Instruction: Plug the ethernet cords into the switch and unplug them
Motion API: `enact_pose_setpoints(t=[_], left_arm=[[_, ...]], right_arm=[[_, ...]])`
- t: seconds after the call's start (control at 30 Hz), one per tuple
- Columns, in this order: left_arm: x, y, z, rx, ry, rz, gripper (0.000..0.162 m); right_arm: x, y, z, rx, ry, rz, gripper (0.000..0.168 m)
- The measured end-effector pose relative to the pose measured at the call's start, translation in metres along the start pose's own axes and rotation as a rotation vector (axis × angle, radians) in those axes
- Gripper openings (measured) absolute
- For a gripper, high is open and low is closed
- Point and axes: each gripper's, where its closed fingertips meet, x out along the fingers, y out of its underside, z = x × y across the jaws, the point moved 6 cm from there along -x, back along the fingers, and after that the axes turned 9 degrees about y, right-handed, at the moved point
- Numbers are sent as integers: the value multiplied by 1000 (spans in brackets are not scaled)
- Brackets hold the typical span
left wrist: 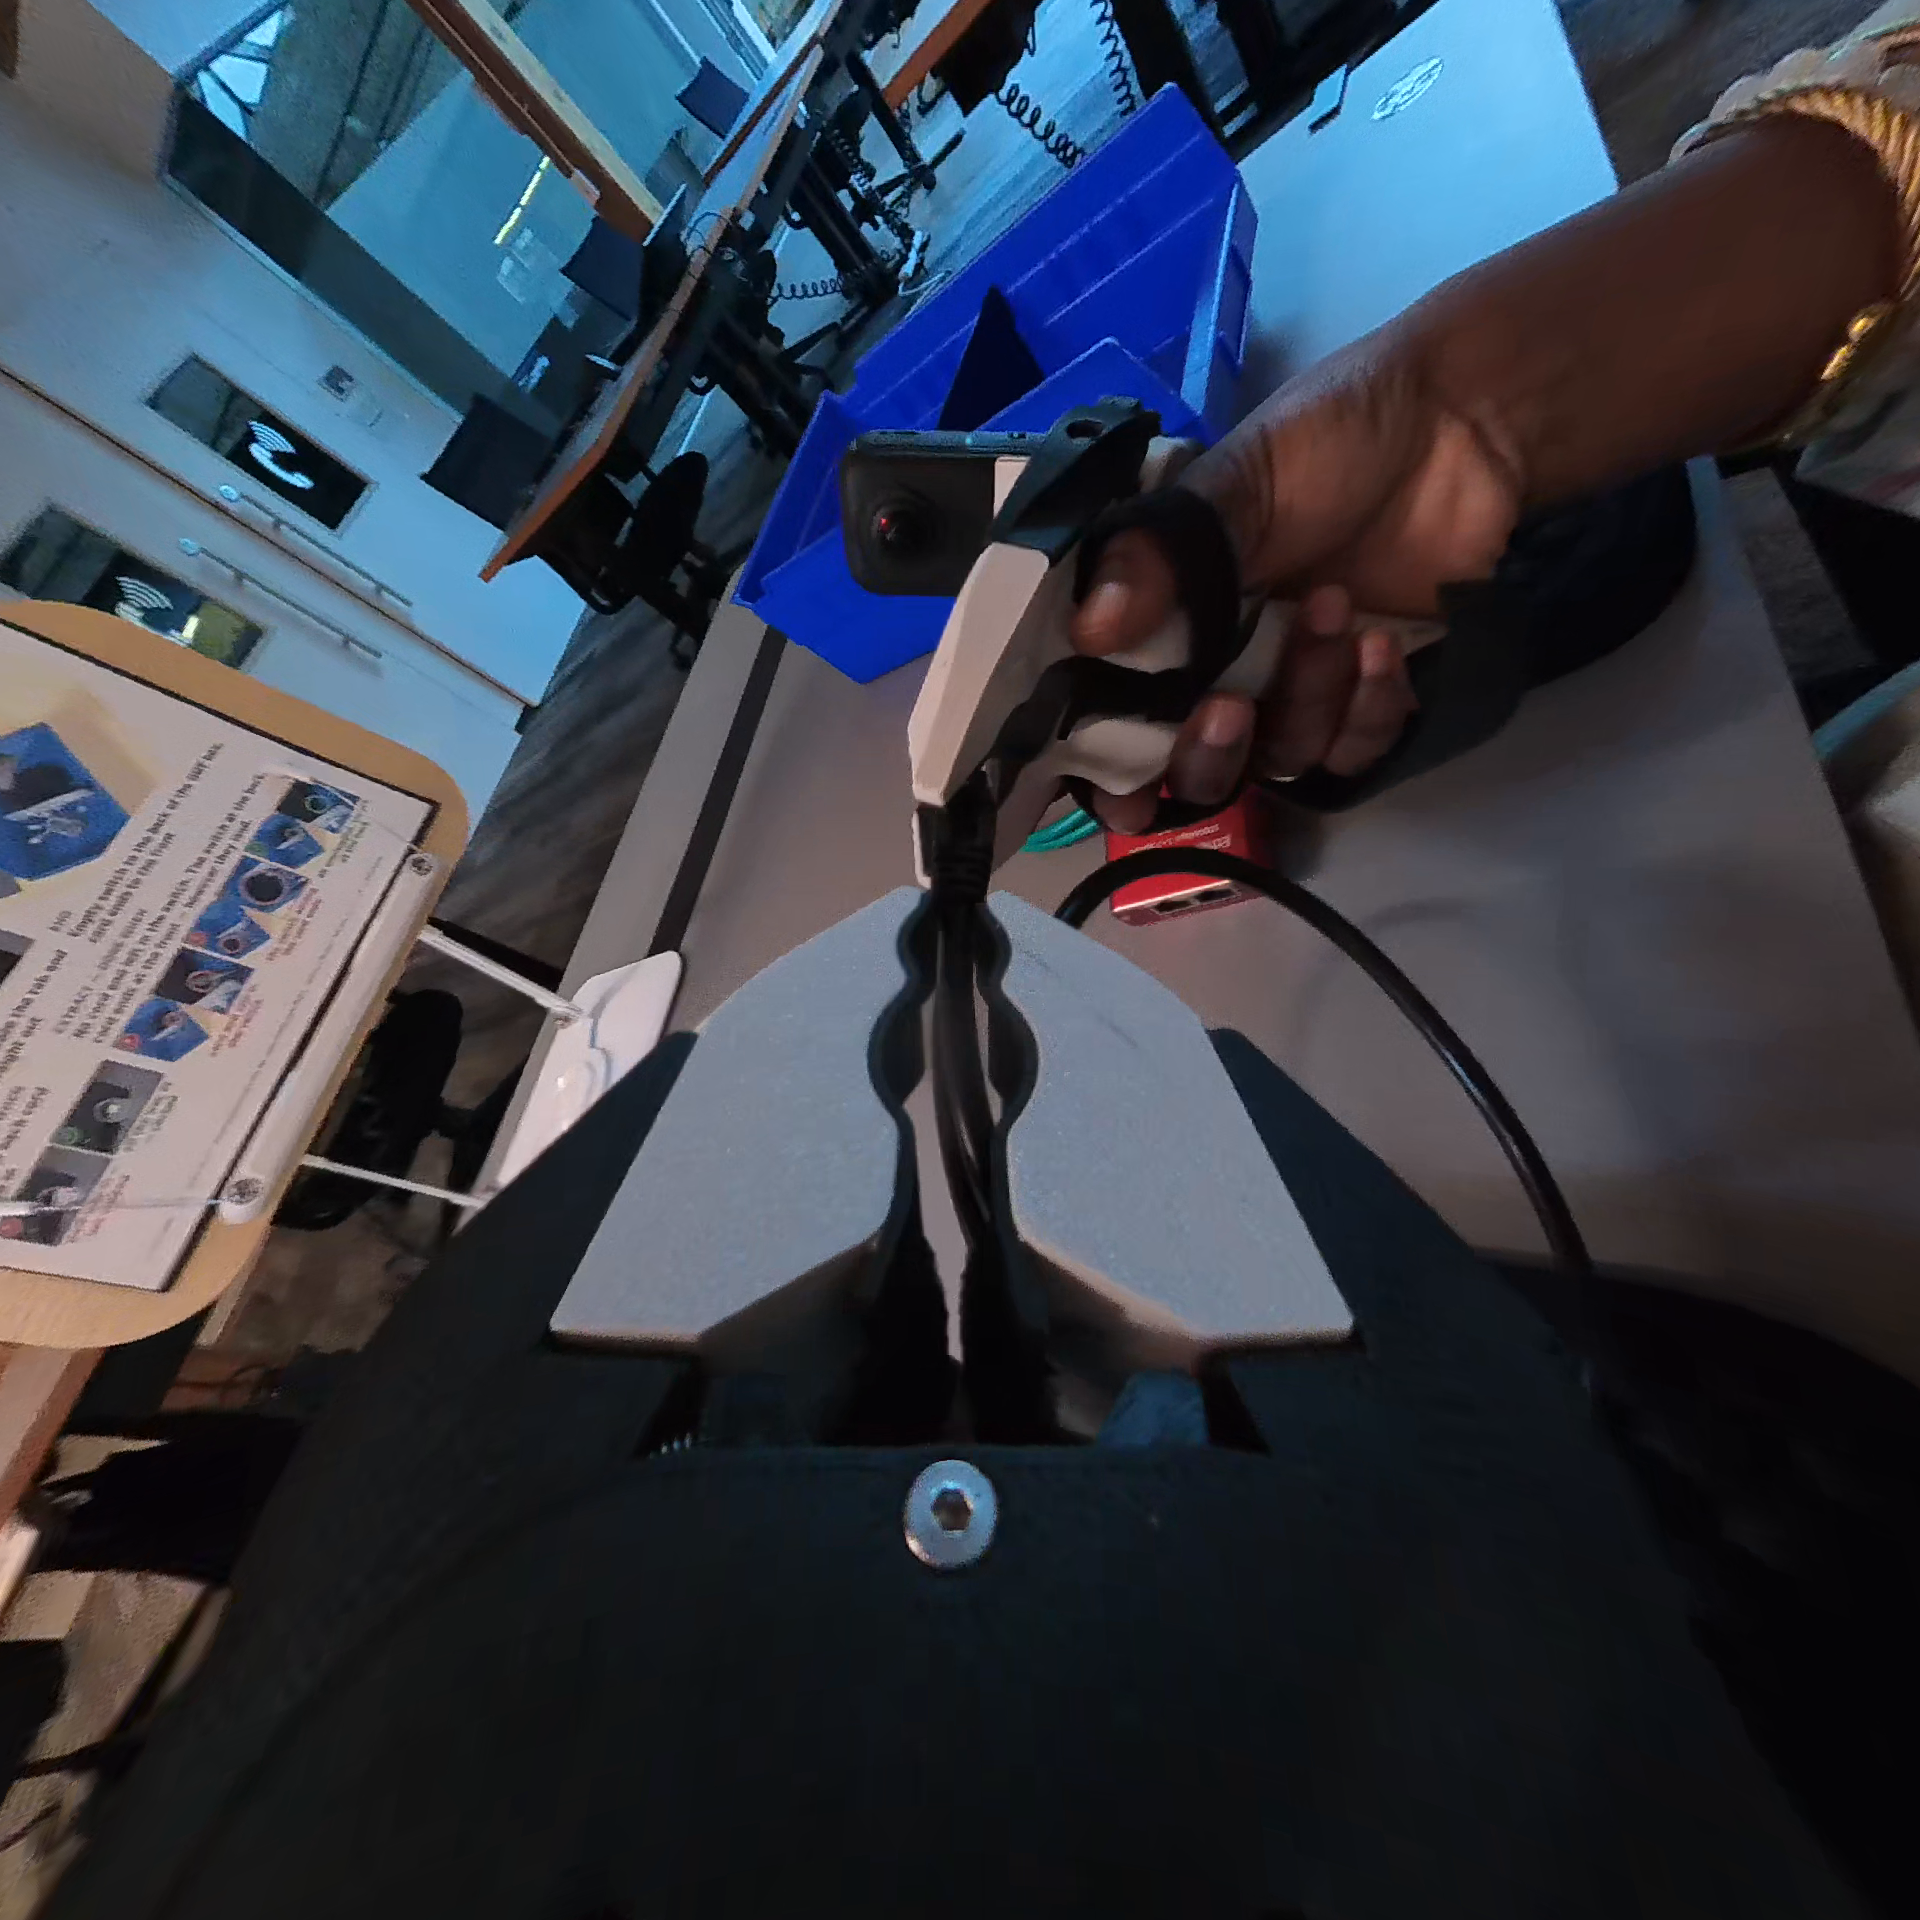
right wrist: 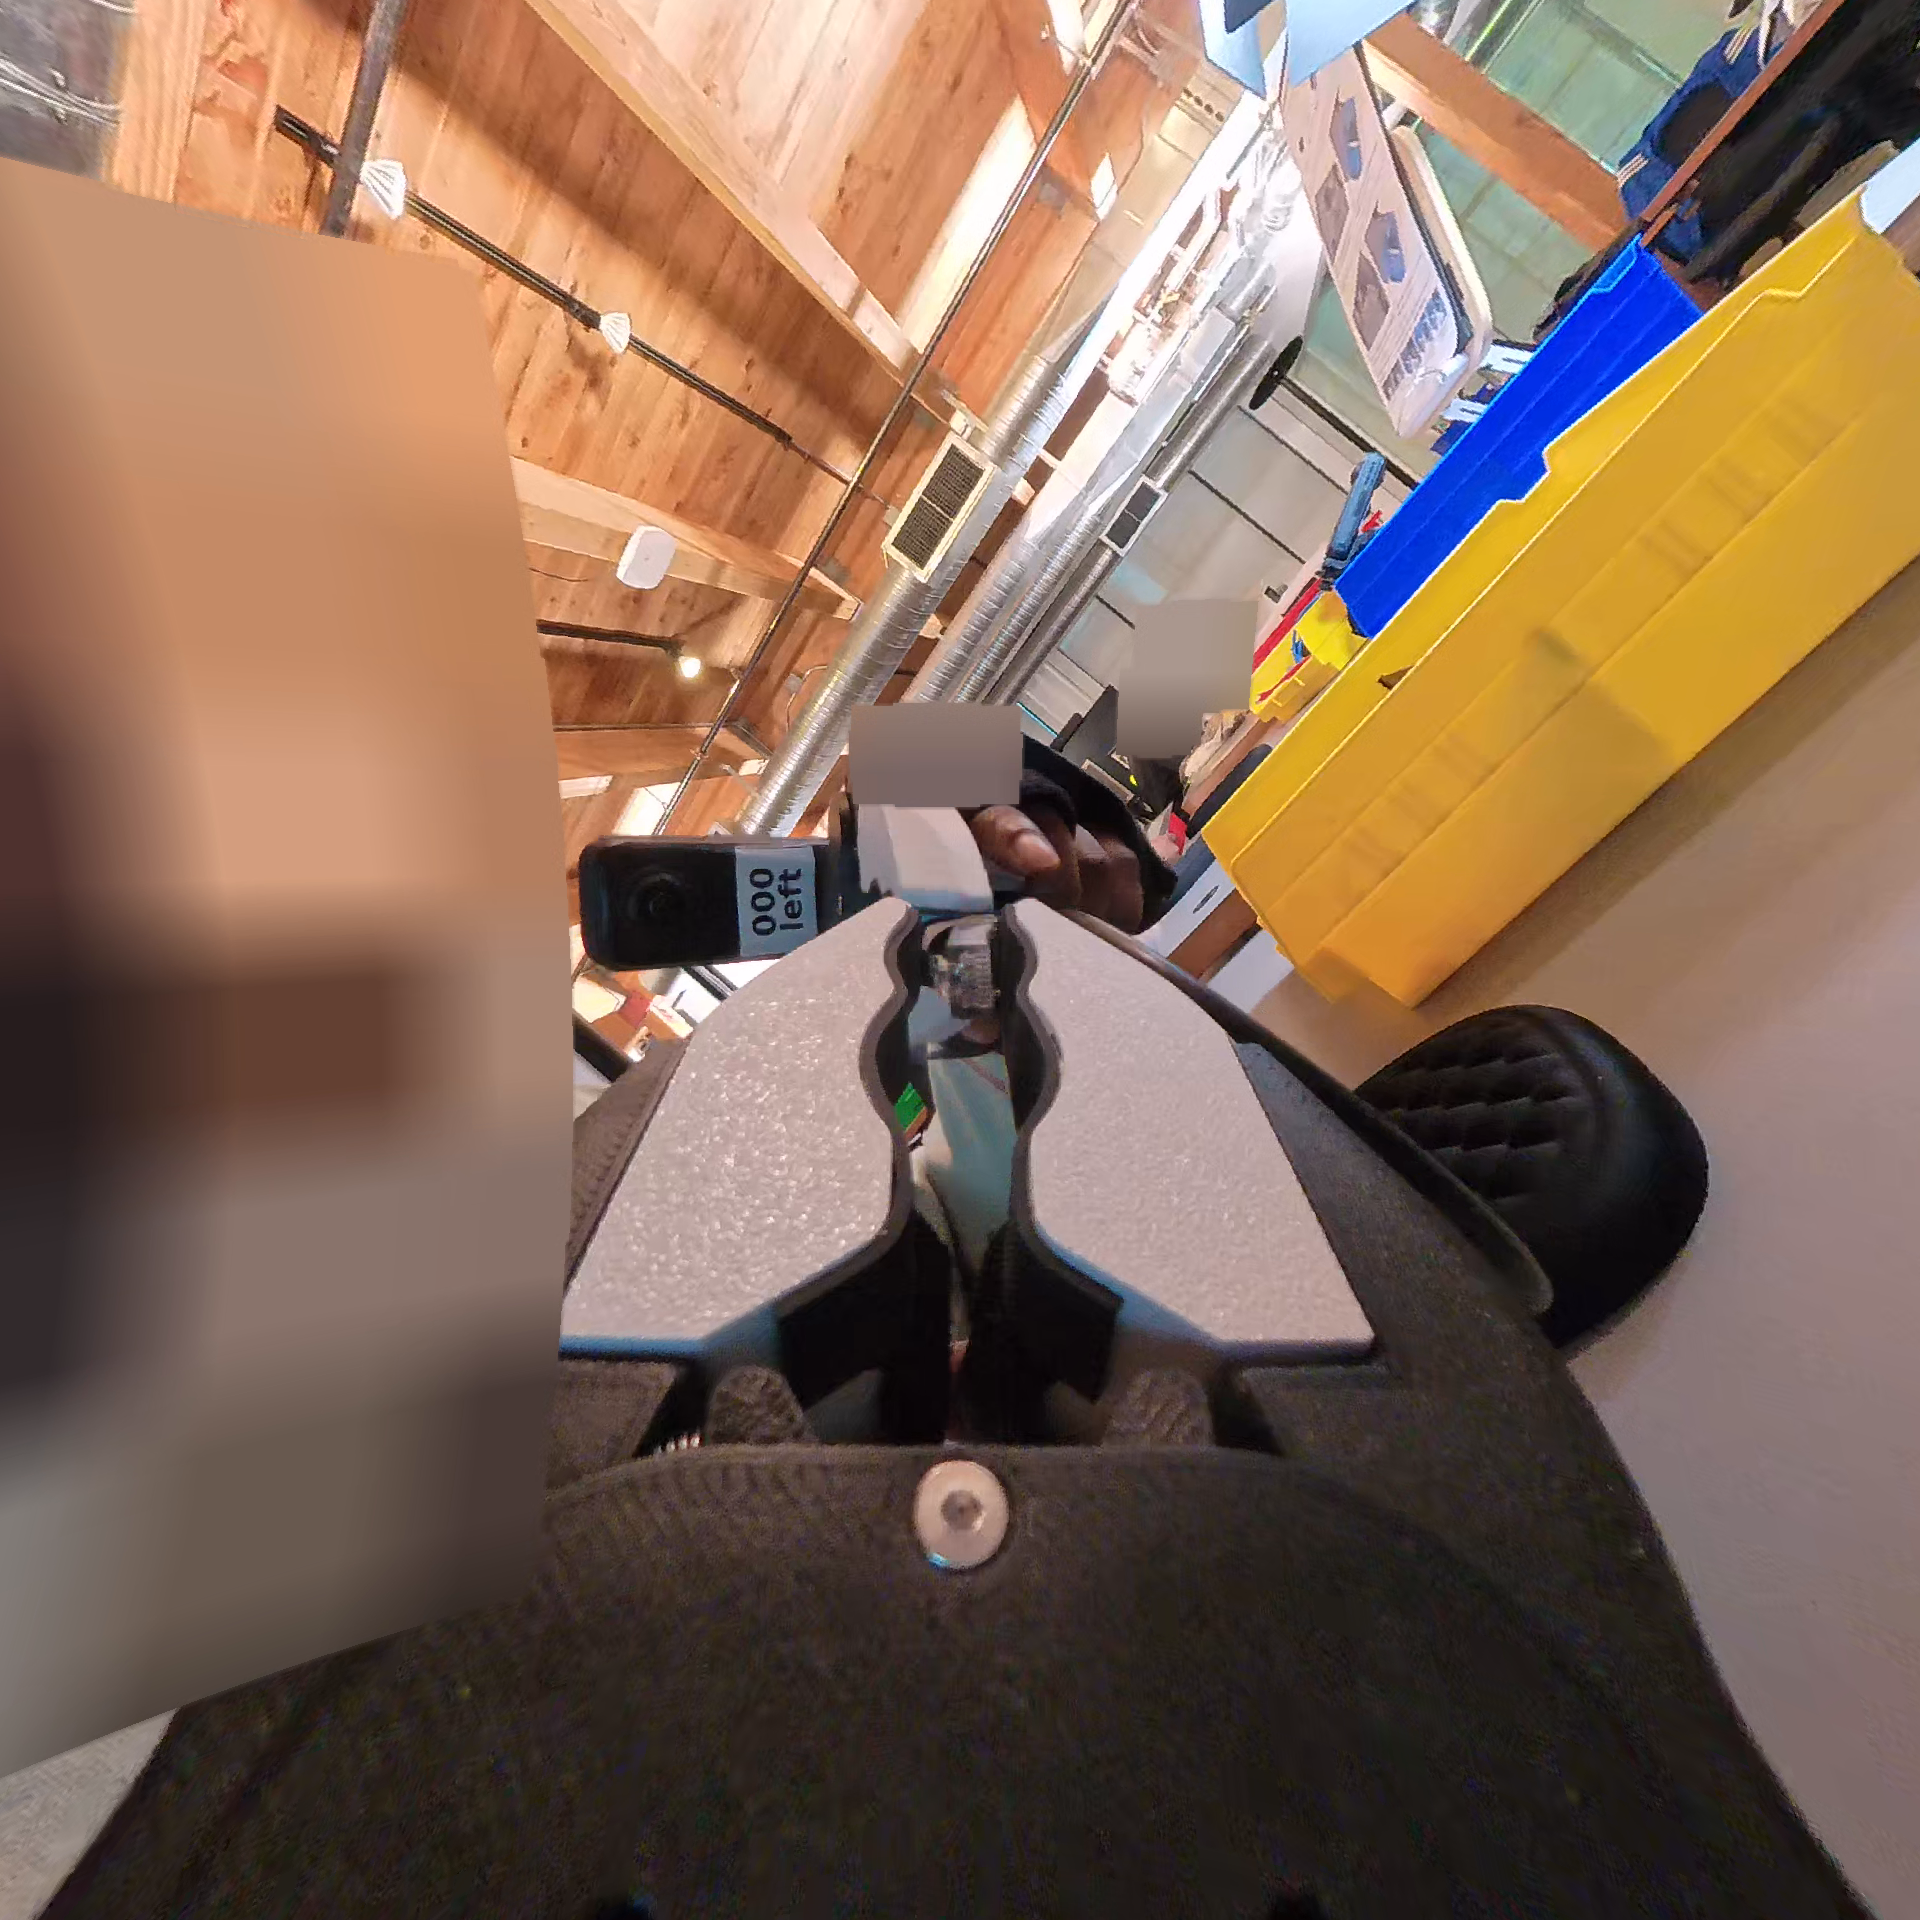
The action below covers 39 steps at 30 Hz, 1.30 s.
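Note:
My left gripper [left wrist: 951,920] is shut on a black ethernet cord [left wrist: 961,1091] that runs up between its grey pads [left wrist: 769,1122]. The cord's booted plug [left wrist: 958,852] sticks out ahead, and my right gripper [left wrist: 948,831], held by a hand, is shut on it. In the right wrist view the right gripper [right wrist: 961,930] shows the clear plug [right wrist: 966,977] between its tips, with a bit of green [right wrist: 909,1107] lower in the gap. A red switch [left wrist: 1184,888] lies on the grey table [left wrist: 1610,987] just behind, ports facing me. A green cord [left wrist: 1060,831] lies beside it.
A loop of black cord [left wrist: 1455,1060] arcs over the table on the right. A blue bin [left wrist: 1049,353] stands at the back, and a yellow bin [right wrist: 1558,675] next to a blue one [right wrist: 1527,416]. An instruction board [left wrist: 187,935] stands at the left. Only a small space, under 4 cm, lies between the two pairs of fingers.

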Motion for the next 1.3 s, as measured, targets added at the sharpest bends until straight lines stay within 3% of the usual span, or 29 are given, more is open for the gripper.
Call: enact_pose_setpoints(t=[0.1,0.13,0.17,0.23,0.33,0.43,0.5,0.6,0.73,0.9,1.2,1.23,1.3], left_arm=[[-5,-5,1,-114,60,-98,5],[-9,-6,2,-168,93,-131,5],[-12,-6,4,-213,119,-152,5],[-16,-4,4,-289,190,-185,5],[-16,-2,1,-395,306,-224,5],[-13,-3,-2,-423,358,-250,5],[-12,-2,-6,-417,377,-245,5],[-11,-2,-7,-386,344,-272,5],[-5,-3,-16,-263,310,-217,24],[-3,-4,-16,-267,317,-242,11],[8,3,-21,-360,347,-228,10],[10,6,-22,-358,345,-183,10],[12,15,-24,-338,331,-80,10]], right_arm=[[0,0,11,-137,-55,6,17],[-1,1,17,-233,-79,29,25],[-1,2,23,-359,-61,59,40],[-3,4,31,-725,60,121,50],[-4,4,46,-1268,216,207,44],[1,13,53,-1516,232,381,29],[3,16,52,-1568,234,433,12],[2,15,50,-1484,200,396,13],[-2,16,44,-1301,103,292,13],[-2,21,39,-1246,59,261,12],[-10,24,30,-1226,76,266,12],[-14,24,29,-1248,105,304,13],[-29,15,24,-1295,227,383,45]])
